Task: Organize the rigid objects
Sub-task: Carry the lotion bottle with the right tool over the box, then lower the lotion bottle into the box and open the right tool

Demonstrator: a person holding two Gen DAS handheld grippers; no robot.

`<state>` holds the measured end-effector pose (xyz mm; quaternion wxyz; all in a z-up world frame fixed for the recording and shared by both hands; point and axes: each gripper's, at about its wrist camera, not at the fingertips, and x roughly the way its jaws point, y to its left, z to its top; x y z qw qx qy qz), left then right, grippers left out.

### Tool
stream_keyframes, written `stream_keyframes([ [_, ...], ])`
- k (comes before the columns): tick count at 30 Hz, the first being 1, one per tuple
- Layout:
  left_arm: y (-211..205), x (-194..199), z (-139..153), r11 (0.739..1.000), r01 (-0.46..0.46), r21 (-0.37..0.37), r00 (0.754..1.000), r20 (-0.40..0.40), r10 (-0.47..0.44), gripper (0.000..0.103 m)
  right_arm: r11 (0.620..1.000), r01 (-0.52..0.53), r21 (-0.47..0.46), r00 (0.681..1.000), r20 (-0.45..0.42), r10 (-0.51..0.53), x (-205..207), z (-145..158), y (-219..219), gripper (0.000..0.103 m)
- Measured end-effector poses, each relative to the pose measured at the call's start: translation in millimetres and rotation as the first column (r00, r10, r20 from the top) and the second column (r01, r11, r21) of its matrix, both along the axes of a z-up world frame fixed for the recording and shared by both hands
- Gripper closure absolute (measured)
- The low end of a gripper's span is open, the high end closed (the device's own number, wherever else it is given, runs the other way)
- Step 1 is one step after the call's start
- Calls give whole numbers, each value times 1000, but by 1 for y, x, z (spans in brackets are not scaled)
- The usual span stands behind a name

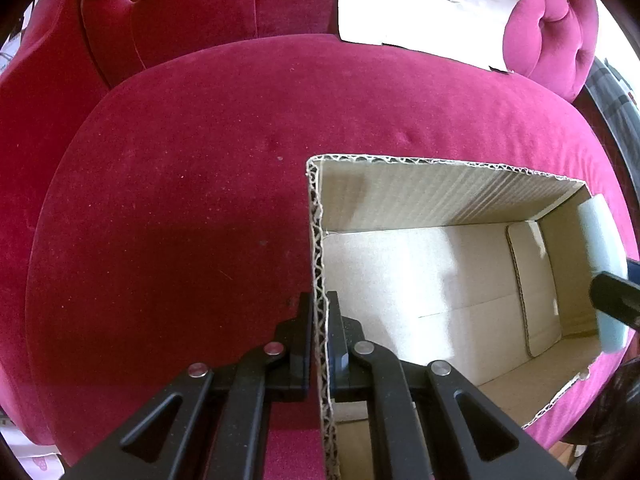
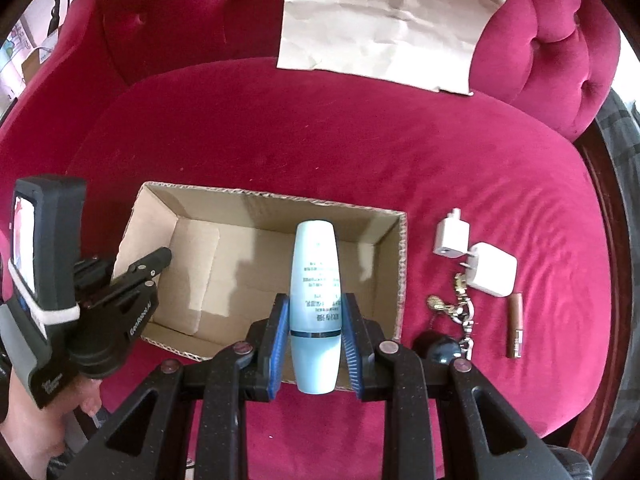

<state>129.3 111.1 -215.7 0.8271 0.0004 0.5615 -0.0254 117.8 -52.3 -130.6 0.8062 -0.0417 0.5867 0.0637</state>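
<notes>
One pale blue bottle (image 2: 314, 304) pinched between the blue pads of the right tool (image 2: 316, 344), held up over the open cardboard box (image 2: 256, 208), most likely so as to go in next. Box empty inside, sitting on a red velvet seat (image 2: 320, 140). Left tool (image 1: 319, 320) clamped shut on the box's side wall, probably to stop the box from sliding. Still waiting outside, just right of the box: two white chargers (image 2: 492, 268), touching, a bunch of keys (image 2: 460, 308), a small brown tube (image 2: 515, 326). Brown paper (image 2: 384, 24) propped against the seat back. Small print on the bottle, seen upside down, too tiny to read. "GenRobot.AI" printed along the left tool's side, only just readable
</notes>
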Motion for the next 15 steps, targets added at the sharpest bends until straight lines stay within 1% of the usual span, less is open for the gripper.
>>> stream_keyframes([
  [10, -1, -1, 1, 1000, 1, 4, 1000, 1, -1, 97, 1000, 9, 1, 1000, -30, -9, 9, -25, 8, 76],
  [15, -3, -1, 1, 1000, 4, 10, 1000, 4, -4, 97, 1000, 19, 21, 998, -54, -18, 13, -39, 10, 76],
])
